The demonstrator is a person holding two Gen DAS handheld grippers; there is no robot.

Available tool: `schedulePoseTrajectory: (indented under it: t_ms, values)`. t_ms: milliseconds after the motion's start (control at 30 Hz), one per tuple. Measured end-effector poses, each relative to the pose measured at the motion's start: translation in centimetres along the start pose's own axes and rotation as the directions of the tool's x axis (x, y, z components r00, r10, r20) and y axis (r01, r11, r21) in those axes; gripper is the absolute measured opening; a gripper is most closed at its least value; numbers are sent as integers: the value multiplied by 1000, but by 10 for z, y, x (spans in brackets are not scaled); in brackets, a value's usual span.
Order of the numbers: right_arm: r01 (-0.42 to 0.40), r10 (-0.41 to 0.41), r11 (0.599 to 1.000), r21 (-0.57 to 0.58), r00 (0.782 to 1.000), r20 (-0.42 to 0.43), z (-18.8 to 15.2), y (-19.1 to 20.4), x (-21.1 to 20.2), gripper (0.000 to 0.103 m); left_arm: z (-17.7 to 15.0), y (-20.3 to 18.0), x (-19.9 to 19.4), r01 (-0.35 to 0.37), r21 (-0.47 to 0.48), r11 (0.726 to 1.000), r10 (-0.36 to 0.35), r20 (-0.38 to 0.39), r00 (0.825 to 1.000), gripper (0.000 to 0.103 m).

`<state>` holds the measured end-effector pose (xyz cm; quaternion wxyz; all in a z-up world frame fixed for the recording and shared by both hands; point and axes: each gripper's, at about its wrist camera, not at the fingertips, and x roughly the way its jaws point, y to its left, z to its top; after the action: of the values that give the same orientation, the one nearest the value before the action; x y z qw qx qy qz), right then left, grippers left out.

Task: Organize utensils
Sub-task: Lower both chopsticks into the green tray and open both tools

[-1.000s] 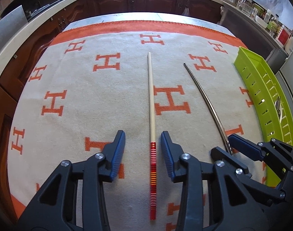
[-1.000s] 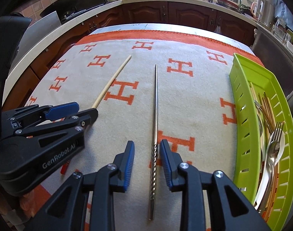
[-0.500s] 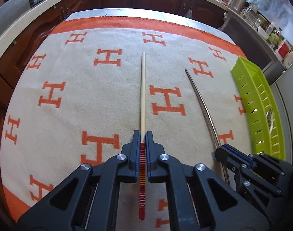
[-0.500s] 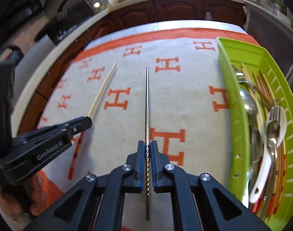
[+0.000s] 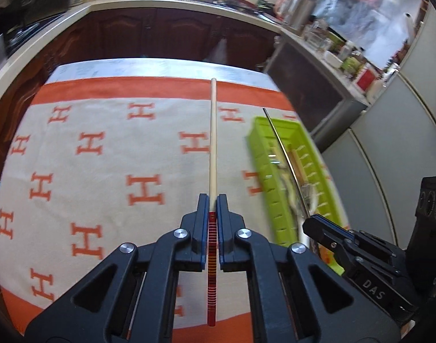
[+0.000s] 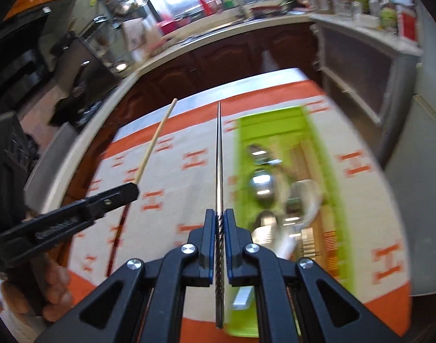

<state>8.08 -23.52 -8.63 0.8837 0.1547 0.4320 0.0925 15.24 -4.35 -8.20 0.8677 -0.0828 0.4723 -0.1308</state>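
Observation:
My left gripper (image 5: pixel 213 200) is shut on a wooden chopstick (image 5: pixel 212 143) with a red striped end and holds it in the air above the cloth. My right gripper (image 6: pixel 219 214) is shut on a metal chopstick (image 6: pixel 219 154) with a twisted handle, also lifted, just left of the green tray (image 6: pixel 336 200). The right gripper (image 5: pixel 321 223) and its metal chopstick (image 5: pixel 281 148) show over the green tray (image 5: pixel 271 194) in the left wrist view. The left gripper (image 6: pixel 129 191) and wooden chopstick (image 6: pixel 155 143) show at the left of the right wrist view.
The green tray holds spoons (image 6: pixel 261 188), forks and several chopsticks. A cream cloth with orange H marks (image 5: pixel 103 157) covers the table. Dark kitchen cabinets (image 5: pixel 160 34) and a cluttered counter (image 6: pixel 361 20) run behind and to the right.
Both grippers closed on their chopsticks, lifted them off the cloth and have moved right toward the green tray.

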Motion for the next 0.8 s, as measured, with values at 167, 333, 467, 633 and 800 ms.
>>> schedulePoseTrajectory:
  t_ms: [167,333,467,633,800]
  values:
    - [98,-97,995,35,995,-21,1,-36,-3,6,12,-56,19,62,49,997,-60,-52,997,3]
    - [119,-115,992,38,989,-92,-5,-58,8,7,12,-96,48,92,64,994,-84,-125,989,3]
    - [121,-111,989,90,988,-104,-7,-71,11,8,10,-108,64,92,69,993,-80,-156,985,3]
    - [97,-87,987,130,993,-83,-9,-78,6,15,7,-115,77,91,71,993,-76,-188,979,3]
    - [80,-72,983,165,996,-55,-11,-85,-1,18,-1,-116,92,105,58,993,-89,-238,967,3]
